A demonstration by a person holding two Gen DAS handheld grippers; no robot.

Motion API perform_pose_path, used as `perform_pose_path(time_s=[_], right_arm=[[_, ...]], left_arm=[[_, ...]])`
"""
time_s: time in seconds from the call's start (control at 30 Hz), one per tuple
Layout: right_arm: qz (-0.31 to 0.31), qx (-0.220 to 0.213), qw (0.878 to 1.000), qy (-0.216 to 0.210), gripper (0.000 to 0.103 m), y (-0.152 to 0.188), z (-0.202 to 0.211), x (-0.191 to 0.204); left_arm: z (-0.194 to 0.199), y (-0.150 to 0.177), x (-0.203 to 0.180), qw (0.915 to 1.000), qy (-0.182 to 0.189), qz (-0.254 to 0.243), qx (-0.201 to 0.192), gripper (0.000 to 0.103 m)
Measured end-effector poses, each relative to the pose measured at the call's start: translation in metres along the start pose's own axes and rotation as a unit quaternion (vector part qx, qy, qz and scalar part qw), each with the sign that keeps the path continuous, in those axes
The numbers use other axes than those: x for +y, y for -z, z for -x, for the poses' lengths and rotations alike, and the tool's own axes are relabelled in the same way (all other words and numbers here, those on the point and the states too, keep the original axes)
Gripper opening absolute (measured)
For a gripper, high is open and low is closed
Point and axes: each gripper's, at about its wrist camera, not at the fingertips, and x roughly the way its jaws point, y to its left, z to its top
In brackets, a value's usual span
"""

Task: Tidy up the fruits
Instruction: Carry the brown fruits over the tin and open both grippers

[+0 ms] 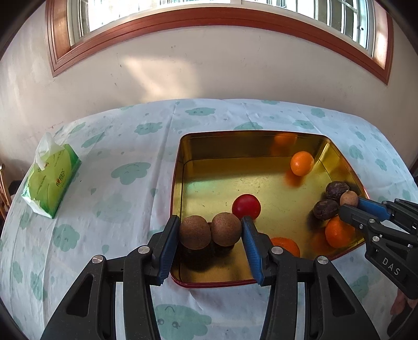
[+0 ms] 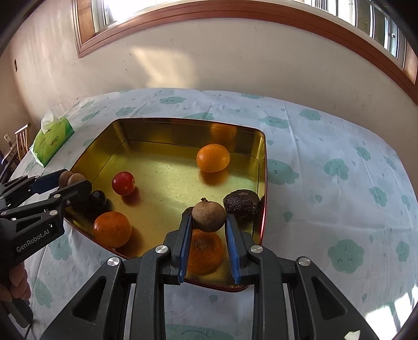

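A gold tin (image 1: pixel 180 167) with a red rim lies on the cloud-print tablecloth. My left gripper (image 1: pixel 210 230) is shut on two round brown fruits (image 1: pixel 194 232) held side by side above the tin's near left corner. My right gripper (image 2: pixel 208 219) is shut on a single brown fruit (image 2: pixel 208 215) over the tin's near right part, above an orange (image 2: pixel 205 253). Inside the tin lie a red fruit (image 1: pixel 246 206), another orange (image 1: pixel 302 163), a third orange (image 2: pixel 112 229) and wrinkled dark fruits (image 1: pixel 325 209). The right gripper (image 1: pixel 350 205) also shows in the left wrist view.
A green tissue pack (image 1: pixel 52 180) sits on the table's far left. A wall with a wood-framed window (image 1: pixel 209 15) runs behind the table. A wooden chair (image 2: pixel 22 141) stands beyond the left edge. A hand (image 2: pixel 15 285) holds the left gripper's handle.
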Motion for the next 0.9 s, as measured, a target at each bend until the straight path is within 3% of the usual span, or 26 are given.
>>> perform_pose_path(time_s=[0.73, 0.9], right_arm=[[0.001, 0.003, 1.0, 0.007, 0.025, -0.007, -0.013, 0.003], [0.0, 0.005, 1.0, 0.012, 0.032, -0.007, -0.014, 0.003]], left_arm=[[-0.022, -0.004, -0.01, 0.9998, 0.001, 0.005, 0.017, 0.049], [-0.021, -0.004, -0.01, 0.9999, -0.002, 0.008, 0.014, 0.049]])
